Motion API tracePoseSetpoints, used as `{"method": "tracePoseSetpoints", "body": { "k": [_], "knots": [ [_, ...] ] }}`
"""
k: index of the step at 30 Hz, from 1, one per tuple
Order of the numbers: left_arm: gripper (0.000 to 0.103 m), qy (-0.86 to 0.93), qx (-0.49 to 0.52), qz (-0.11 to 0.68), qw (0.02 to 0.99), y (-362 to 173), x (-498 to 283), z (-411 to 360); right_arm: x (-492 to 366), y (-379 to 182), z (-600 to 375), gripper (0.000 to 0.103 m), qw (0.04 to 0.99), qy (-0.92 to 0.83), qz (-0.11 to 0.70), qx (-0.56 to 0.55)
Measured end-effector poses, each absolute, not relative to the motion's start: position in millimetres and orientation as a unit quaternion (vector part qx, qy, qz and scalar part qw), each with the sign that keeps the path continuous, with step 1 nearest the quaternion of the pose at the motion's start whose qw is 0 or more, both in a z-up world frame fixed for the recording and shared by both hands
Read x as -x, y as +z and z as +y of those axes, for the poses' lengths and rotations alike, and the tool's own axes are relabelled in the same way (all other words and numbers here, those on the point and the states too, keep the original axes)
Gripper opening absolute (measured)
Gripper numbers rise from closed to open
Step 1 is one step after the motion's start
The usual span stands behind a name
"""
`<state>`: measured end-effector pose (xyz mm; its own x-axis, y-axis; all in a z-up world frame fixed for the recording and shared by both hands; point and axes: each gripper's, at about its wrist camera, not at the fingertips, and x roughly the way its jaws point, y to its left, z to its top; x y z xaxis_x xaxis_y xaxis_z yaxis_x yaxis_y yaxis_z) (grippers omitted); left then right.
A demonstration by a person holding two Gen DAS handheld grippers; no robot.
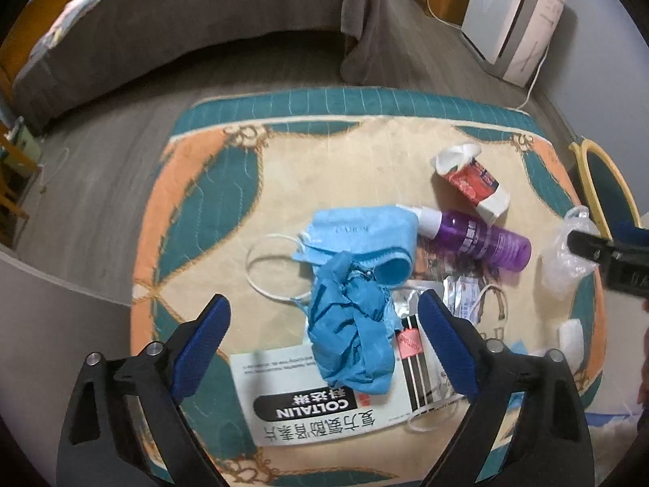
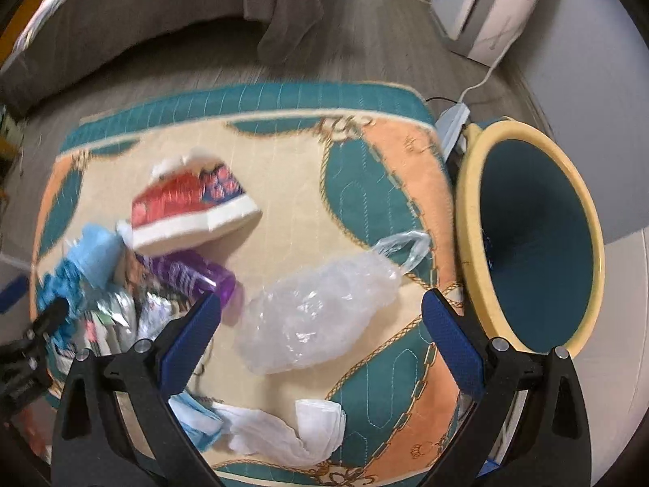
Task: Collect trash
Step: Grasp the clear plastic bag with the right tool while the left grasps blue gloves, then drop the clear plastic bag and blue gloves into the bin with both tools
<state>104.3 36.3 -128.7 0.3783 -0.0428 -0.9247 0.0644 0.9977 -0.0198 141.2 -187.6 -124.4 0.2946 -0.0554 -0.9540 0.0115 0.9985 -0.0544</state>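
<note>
Hovering spread and empty over a crumpled blue glove: left hand-held gripper, nothing between the fingers but air. Likewise spread, holding nothing: right hand-held gripper, poised above a clear plastic bag. Lying nearby on the quilted worktop: blue face mask, purple spray bottle, torn red carton, white medicine box, white tissue. Standing just beside the worktop edge: teal bin with yellow rim, apparently empty. Step judged: approach before first pickups. Next called for: lowering onto glove and bag, closing, carrying to bin.
</note>
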Motion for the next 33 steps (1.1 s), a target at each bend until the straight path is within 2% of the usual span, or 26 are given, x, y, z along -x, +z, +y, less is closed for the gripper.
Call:
{"method": "tracePoseSetpoints", "body": {
  "k": [1, 2, 3, 4, 5, 6, 8, 13, 22, 33],
  "knots": [
    [0.076, -0.037, -0.003, 0.560, 0.828, -130, -106, 36, -141, -127, -186, 0.080, 0.802, -0.016, 0.597, 0.023],
    [0.061, -0.042, 0.003, 0.565, 0.824, -132, -107, 36, -142, -130, -186, 0.072, 0.798, -0.011, 0.602, 0.026],
    [0.056, -0.047, 0.009, 0.573, 0.818, -135, -108, 37, -142, -135, -187, 0.057, 0.789, -0.009, 0.614, 0.030],
    [0.046, -0.051, 0.011, 0.577, 0.815, -137, -109, 36, -141, -138, -188, 0.045, 0.784, -0.009, 0.620, 0.029],
    [0.036, -0.053, 0.010, 0.579, 0.814, -138, -110, 35, -141, -140, -190, 0.038, 0.781, -0.008, 0.624, 0.026],
    [0.035, -0.053, 0.004, 0.576, 0.815, -136, -110, 34, -140, -139, -192, 0.028, 0.780, -0.007, 0.625, 0.023],
    [0.032, -0.055, -0.001, 0.561, 0.826, -126, -109, 34, -141, -133, -196, 0.021, 0.785, -0.003, 0.619, 0.015],
    [0.031, -0.051, -0.018, 0.505, 0.861, -90, -107, 30, -138, -100, -203, 0.015, 0.814, 0.013, 0.580, 0.000],
    [0.031, -0.080, -0.018, 0.442, 0.893, -42, -102, 8, -135, -30, -214, 0.015, 0.868, 0.022, 0.496, 0.001],
    [0.031, -0.127, -0.036, 0.401, 0.906, -12, -96, -44, -126, 9, -269, 0.015, 0.893, 0.007, 0.449, -0.029]
  ]
}}
